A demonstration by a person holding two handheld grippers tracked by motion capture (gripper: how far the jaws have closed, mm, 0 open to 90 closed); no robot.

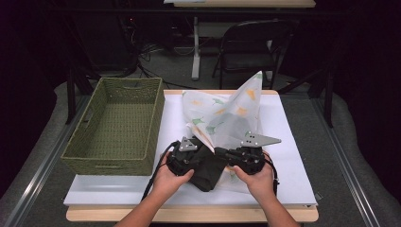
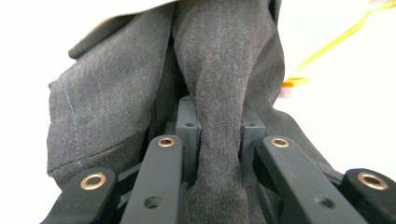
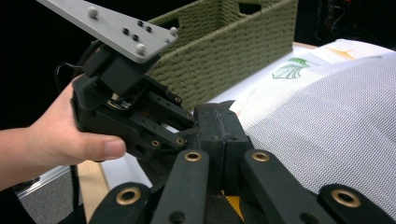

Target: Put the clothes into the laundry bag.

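Note:
A dark grey cloth (image 1: 206, 173) lies bunched at the front middle of the white-covered table (image 1: 288, 156). My left gripper (image 1: 209, 159) comes in from the left. In the left gripper view it (image 2: 217, 114) is shut on a raised fold of that grey cloth (image 2: 219, 60), pads pressing both sides. My right gripper (image 1: 223, 154) faces it from the right, its jaws (image 3: 218, 119) closed flat together. The left gripper (image 3: 184, 128) sits just in front of them. A white cloth with leaf prints (image 1: 227, 118) stands in a peak behind both grippers. Its mesh weave (image 3: 327, 116) shows beside the right jaws.
A green woven basket (image 1: 113, 160) stands empty along the table's left side, its wall (image 3: 224, 51) close behind the left gripper. A black folding chair (image 1: 250, 42) and a desk leg stand beyond the far edge. Bare white cover lies at the front and right.

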